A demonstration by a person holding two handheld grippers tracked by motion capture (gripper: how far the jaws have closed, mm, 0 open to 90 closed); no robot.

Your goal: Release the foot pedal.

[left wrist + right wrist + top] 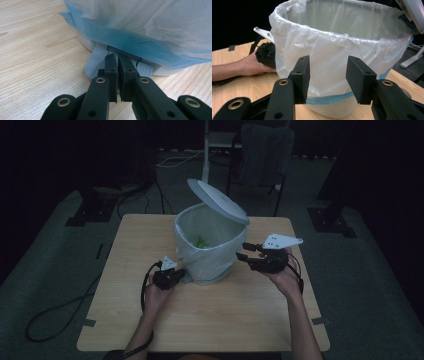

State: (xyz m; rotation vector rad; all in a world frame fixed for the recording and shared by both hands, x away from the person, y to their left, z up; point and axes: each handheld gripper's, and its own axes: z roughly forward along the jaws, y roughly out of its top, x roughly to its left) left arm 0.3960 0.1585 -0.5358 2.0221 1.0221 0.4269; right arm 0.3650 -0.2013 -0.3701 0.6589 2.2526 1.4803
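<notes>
The person's forearms enter at six o'clock over a pale wooden table (150,320) in a dark room. The left gripper (117,65) is clenched, tips pressing the grey pedal (96,58) of the lined bin (207,247) at centre, its lid (216,200) raised. The right gripper (328,77), at the bin's three o'clock, stands released, holding nothing.

Wooden desk (130,285), light grain, square top, dark tape tabs at its left and right edges. Grey carpet floor (45,270) around it. Black cable (55,312) loops on the floor left of the desk. Behind the desk: chair (260,155) draped with dark cloth, white pole (205,150), dark stand bases (87,212) at both sides.
</notes>
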